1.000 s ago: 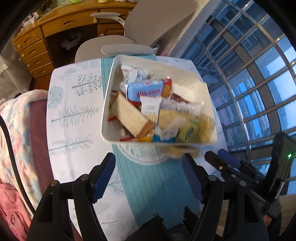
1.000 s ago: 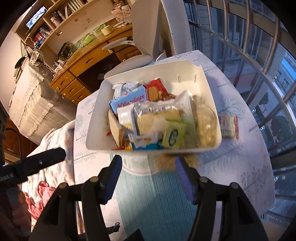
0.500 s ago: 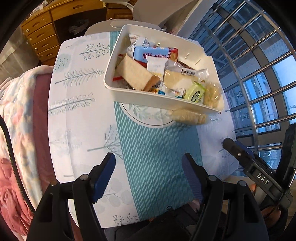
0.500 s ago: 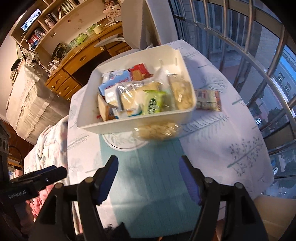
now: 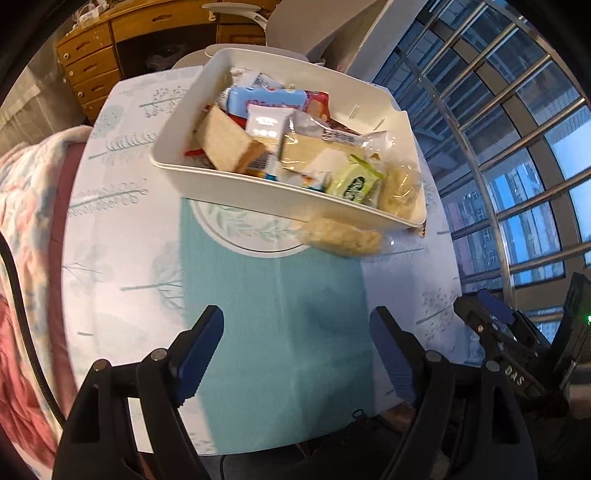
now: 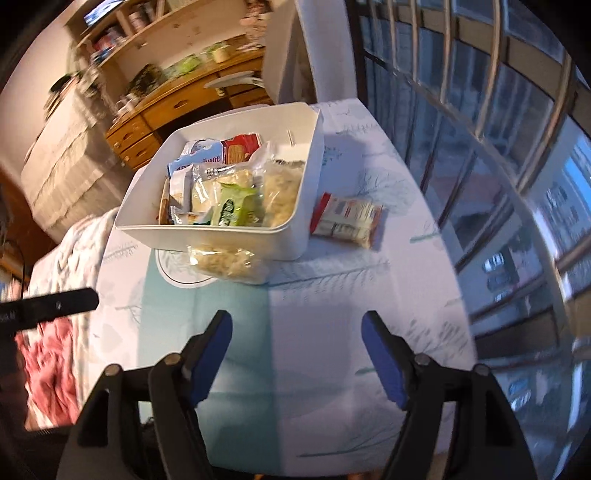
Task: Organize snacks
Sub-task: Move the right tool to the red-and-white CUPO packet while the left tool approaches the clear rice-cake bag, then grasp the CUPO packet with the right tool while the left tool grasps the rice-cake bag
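Note:
A white bin (image 5: pixel 258 192) (image 6: pixel 229 240) full of snack packets stands on the table. A clear bag of pale crackers (image 5: pixel 341 236) (image 6: pixel 227 260) lies on the cloth against the bin's near wall. A red-edged packet (image 6: pixel 345 219) lies right of the bin. My left gripper (image 5: pixel 295 354) is open and empty, held back over the near part of the table. My right gripper (image 6: pixel 295 354) is open and empty too, also back from the bin; it shows at the right edge of the left wrist view (image 5: pixel 495 317).
The table has a white and teal cloth (image 5: pixel 280 314). A pink blanket (image 5: pixel 26 221) lies at the left. A grey chair (image 5: pixel 295 26) and wooden drawers (image 5: pixel 96 66) stand behind the table. Barred windows (image 6: pixel 498 129) run along the right.
Both grippers have drawn back and up from the bin, so more of the table shows. Both stay open. The snacks have not moved.

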`<state>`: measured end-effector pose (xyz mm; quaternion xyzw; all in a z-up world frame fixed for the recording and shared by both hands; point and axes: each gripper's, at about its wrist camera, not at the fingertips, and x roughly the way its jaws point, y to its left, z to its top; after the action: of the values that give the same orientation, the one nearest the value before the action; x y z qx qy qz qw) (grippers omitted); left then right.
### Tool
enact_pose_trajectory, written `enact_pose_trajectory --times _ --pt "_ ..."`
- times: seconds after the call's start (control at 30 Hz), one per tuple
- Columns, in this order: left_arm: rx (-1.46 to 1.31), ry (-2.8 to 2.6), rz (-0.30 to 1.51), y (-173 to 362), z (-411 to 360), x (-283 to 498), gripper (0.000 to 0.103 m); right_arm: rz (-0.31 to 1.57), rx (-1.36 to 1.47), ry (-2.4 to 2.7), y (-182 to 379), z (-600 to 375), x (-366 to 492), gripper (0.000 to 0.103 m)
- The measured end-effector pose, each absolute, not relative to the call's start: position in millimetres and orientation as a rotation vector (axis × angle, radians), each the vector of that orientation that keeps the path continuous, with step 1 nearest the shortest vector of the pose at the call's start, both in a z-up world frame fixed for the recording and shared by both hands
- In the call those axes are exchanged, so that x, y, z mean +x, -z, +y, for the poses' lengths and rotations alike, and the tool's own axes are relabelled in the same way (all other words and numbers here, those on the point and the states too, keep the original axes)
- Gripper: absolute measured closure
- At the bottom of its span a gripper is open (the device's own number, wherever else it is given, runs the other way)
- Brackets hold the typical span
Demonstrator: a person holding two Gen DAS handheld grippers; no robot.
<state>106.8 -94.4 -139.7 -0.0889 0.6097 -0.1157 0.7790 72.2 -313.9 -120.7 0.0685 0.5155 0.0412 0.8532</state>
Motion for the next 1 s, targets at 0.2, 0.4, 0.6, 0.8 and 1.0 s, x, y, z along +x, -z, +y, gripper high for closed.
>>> enact_pose_trajectory --times 0.2,0.4,0.6,0.8,1.0 --pt "-0.27 0.194 1.299 156.8 -125.1 111.5 0.022 1.034 -0.008 -0.177 123.9 -336.6 89.7 0.026" --pt "-0.272 0.14 1.247 175.4 -153.0 117.6 0.022 0.976 -0.193 -0.254 139.9 -346.1 105.6 0.026" --pt "-0.217 0.154 1.197 195.5 -177.3 128.1 0.022 0.93 -0.357 -0.335 163.3 -347.8 119.0 0.026" --pt "-0.14 0.146 1.217 220.6 -194.7 146.1 0.017 0.927 -0.455 -0.396 187.4 -348.9 132.5 0.026" --pt "-0.071 0.128 1.244 240.0 -203.5 167.5 0.011 0.934 -0.498 -0.405 209.4 -347.0 146.8 0.026"
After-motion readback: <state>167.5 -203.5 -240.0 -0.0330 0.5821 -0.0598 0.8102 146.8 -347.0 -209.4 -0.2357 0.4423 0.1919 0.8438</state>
